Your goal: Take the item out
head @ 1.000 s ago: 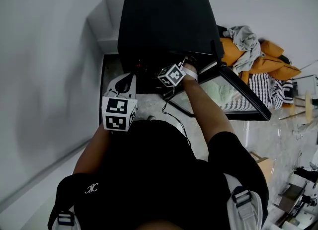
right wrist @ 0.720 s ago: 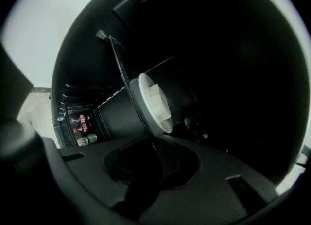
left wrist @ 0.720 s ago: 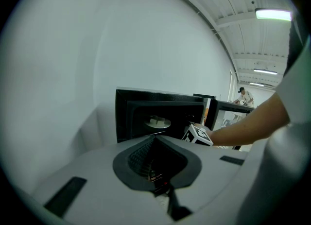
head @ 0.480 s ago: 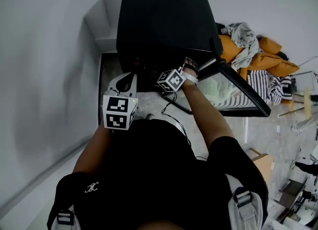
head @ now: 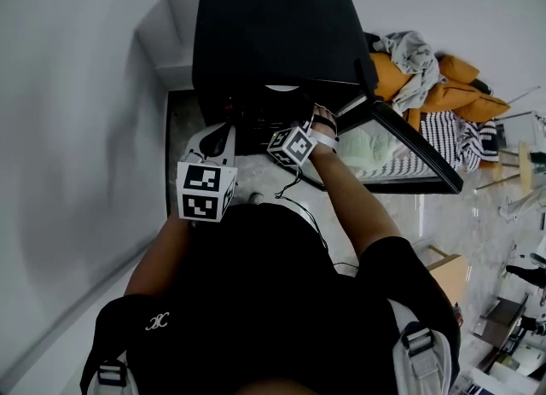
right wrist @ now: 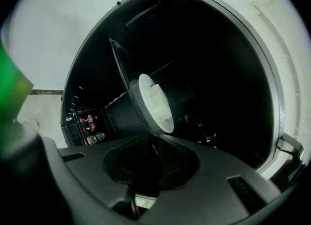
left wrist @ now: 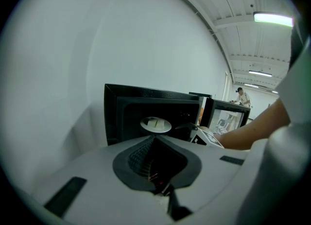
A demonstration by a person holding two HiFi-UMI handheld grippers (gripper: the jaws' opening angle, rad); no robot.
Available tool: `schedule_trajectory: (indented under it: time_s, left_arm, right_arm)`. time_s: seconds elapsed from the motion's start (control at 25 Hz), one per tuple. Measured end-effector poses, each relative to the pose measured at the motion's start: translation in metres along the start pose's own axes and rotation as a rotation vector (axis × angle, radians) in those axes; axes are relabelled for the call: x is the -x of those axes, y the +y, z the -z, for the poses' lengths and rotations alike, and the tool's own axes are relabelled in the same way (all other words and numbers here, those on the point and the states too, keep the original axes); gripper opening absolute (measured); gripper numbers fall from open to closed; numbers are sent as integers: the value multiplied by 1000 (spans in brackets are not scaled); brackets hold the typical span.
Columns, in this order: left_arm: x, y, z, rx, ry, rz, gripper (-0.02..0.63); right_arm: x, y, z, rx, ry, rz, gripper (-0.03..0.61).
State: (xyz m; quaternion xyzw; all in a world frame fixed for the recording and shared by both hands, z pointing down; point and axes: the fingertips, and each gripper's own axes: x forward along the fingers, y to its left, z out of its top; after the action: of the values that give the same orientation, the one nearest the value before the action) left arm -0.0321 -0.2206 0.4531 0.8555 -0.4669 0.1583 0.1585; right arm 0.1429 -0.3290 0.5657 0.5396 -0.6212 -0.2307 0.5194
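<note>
Plate (head: 281,88) now shows at the microwave's (head: 273,26) mouth, where only darkness showed a moment ago, its rim clenched in the right gripper (right wrist: 153,139). The pull-out looks under way. Outside the microwave's front, the left gripper (left wrist: 154,139) hangs closed on nothing.

The person wears a black short-sleeved shirt (head: 281,299) with a tiny white mark (head: 157,323) at lower left. Pale straps (head: 418,344) with buckles sit at the bottom corners, and a white band (head: 325,132) wraps the right wrist.
</note>
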Motion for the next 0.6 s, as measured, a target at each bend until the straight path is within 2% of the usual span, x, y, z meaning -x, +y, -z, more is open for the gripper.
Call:
schedule_trajectory:
  time_s: [0.6]
  left_arm:
    - [-6, 0, 4, 2, 14, 20, 1]
  right_arm:
    - [30, 9, 7, -34, 5, -9, 74]
